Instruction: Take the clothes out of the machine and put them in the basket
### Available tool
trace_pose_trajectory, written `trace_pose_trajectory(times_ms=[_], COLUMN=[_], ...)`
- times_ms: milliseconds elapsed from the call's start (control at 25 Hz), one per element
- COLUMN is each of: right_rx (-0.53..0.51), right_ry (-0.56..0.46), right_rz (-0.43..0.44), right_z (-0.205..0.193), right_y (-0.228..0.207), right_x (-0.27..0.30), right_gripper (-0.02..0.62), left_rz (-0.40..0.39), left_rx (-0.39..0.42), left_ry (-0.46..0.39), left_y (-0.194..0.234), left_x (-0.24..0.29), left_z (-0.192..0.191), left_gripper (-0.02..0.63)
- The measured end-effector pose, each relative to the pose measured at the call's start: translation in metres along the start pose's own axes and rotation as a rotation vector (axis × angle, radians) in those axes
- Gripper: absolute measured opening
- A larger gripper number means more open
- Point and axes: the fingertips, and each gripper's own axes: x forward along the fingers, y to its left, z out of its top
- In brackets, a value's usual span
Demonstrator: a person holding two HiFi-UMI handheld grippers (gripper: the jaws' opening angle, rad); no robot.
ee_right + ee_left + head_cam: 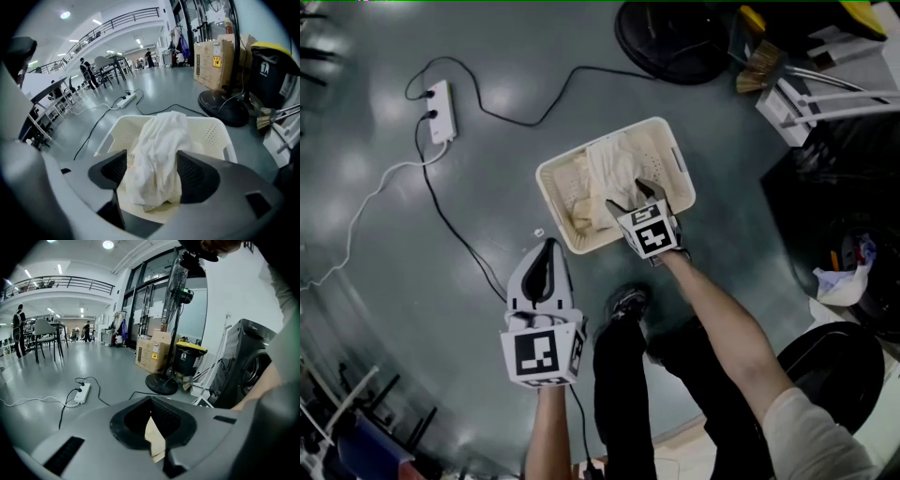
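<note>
A cream plastic basket (557,208) stands on the grey floor with pale clothes inside. A white garment (614,164) is draped over the pile. My right gripper (626,192) hangs over the basket's near side, open. In the right gripper view the white garment (159,154) lies loosely between the spread jaws of my right gripper (152,176), and the pads do not press on it. My left gripper (547,246) is lower left of the basket, tips together, holding nothing I can make out. A dark front-loading machine (246,362) shows at the right of the left gripper view.
A white power strip (441,111) with black and white cables lies on the floor to the upper left. A fan base (670,37) and a broom (759,66) sit beyond the basket. The person's dark-trousered legs and shoe (628,305) stand just below it.
</note>
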Motion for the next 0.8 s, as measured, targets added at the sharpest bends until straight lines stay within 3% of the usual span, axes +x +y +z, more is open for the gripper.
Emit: trace_pose_trajectory(times_ms=[240,560,800], right_rx=[-0.007,0.068,0.113], right_ry=[-0.161,-0.361,-0.488], right_rz=[-0.027,-0.116,-0.201], right_z=[0.045,0.116,0.149], right_y=[0.011,0.009,-0.023], right_x=[-0.087,-0.228,-0.340], right_gripper=[0.317,0.091,0.025], left_rz=[-0.046,-0.142,-0.245], left_rx=[0.017,0.089,0.143], left_ry=[-0.001,-0.020,-0.020], left_y=[-0.036,-0.094,-0.160], left_x=[-0.014,-0.033,-0.033], left_z=[0.043,0.117,0.167], left_gripper=[0.018,0.018,0.018])
